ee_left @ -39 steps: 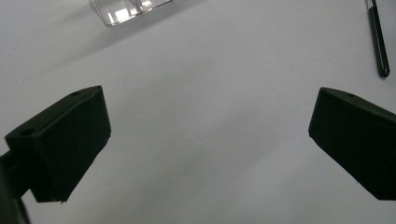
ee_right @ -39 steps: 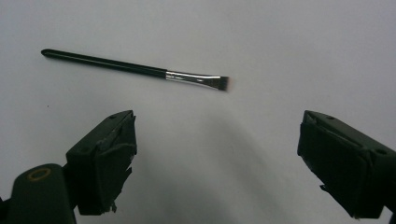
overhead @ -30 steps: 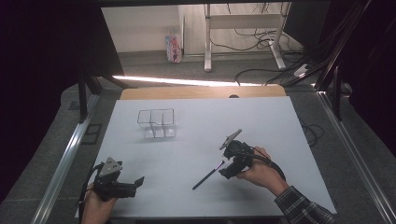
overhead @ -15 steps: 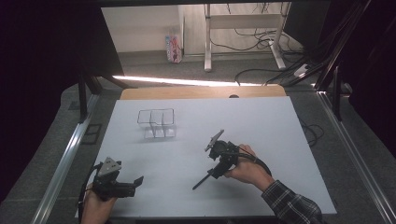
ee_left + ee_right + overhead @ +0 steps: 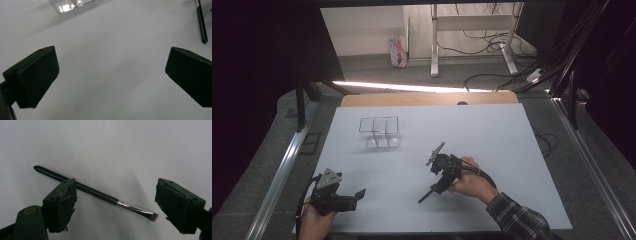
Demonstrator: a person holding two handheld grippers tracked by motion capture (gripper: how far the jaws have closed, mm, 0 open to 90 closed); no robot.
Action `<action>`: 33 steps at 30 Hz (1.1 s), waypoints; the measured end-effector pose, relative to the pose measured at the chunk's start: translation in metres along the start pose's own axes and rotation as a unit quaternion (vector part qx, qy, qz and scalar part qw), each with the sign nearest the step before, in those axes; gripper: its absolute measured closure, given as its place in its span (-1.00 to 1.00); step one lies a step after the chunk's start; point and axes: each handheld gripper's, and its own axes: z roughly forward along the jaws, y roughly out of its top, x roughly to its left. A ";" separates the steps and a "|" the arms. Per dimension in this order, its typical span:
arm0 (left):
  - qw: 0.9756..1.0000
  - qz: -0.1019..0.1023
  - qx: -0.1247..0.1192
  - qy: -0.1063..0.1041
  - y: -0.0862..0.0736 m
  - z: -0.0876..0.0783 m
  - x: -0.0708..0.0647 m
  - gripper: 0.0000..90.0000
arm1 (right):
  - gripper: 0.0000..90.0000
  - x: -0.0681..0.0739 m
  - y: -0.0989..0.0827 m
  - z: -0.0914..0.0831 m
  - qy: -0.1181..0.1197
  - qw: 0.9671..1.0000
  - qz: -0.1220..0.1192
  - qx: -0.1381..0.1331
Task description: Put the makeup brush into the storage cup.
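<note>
Brush lies flat on the white table, long axis diagonal in the high view: handle tip toward the near-left, bristle end up-right under your right gripper. In the right gripper view the bristles sit just short of the right-hand jaw, and the handle passes behind the other. Your jaws there are wide apart, straddling the brush, not pinching it. Versus a second ago: your right hand has shifted left and lower onto the brush; the brush hasn't moved. Left gripper is parked at the near-left edge, jaws spread, nothing between them. Clear divided box stands well beyond the brush, toward the far left.
</note>
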 end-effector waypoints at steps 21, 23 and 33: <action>1.000 0.002 0.001 -0.002 0.000 0.001 -0.001 -1.00 | 0.86 0.005 -0.003 0.008 0.032 0.996 -0.049 0.060; 1.000 0.004 0.002 -0.005 0.000 0.001 -0.001 -1.00 | 0.87 0.005 -0.003 0.008 0.030 0.997 -0.045 0.061; 1.000 0.014 -0.003 -0.015 0.002 0.002 -0.005 -0.99 | 0.87 0.001 -0.010 0.003 0.047 0.998 -0.015 0.024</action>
